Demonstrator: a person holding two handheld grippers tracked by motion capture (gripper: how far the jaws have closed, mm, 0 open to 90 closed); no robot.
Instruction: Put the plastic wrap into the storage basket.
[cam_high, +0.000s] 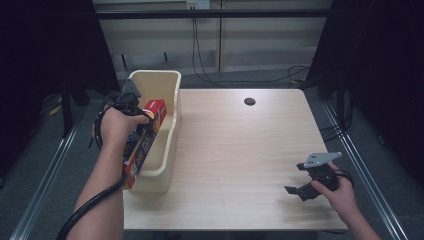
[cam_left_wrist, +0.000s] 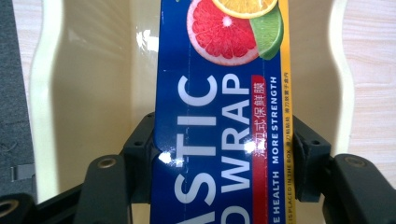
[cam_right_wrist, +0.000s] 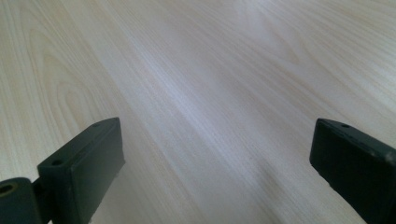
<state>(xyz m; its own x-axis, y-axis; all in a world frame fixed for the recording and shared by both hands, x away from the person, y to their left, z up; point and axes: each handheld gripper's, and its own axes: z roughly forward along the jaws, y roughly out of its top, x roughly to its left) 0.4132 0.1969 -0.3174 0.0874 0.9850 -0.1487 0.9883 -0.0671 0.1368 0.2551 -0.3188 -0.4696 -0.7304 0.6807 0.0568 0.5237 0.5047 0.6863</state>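
Observation:
A long plastic wrap box (cam_high: 144, 142), blue and red with citrus fruit printed on it, hangs over the cream plastic bin (cam_high: 167, 85) at the table's left edge. My left gripper (cam_high: 134, 116) is shut on the box, its black pads pressed against both long sides. In the left gripper view the plastic wrap box (cam_left_wrist: 219, 116) runs lengthwise above the cream bin (cam_left_wrist: 93, 93), between the jaws of my left gripper (cam_left_wrist: 219, 154). My right gripper (cam_high: 299, 189) rests low over the bare wood near the table's front right corner. The right gripper (cam_right_wrist: 215, 163) stands open with nothing between its jaws.
The light wooden table (cam_high: 240, 145) has a dark round cable hole (cam_high: 249, 101) near its far edge. Cables hang along the wall behind. Grey floor and metal rails flank the table on both sides.

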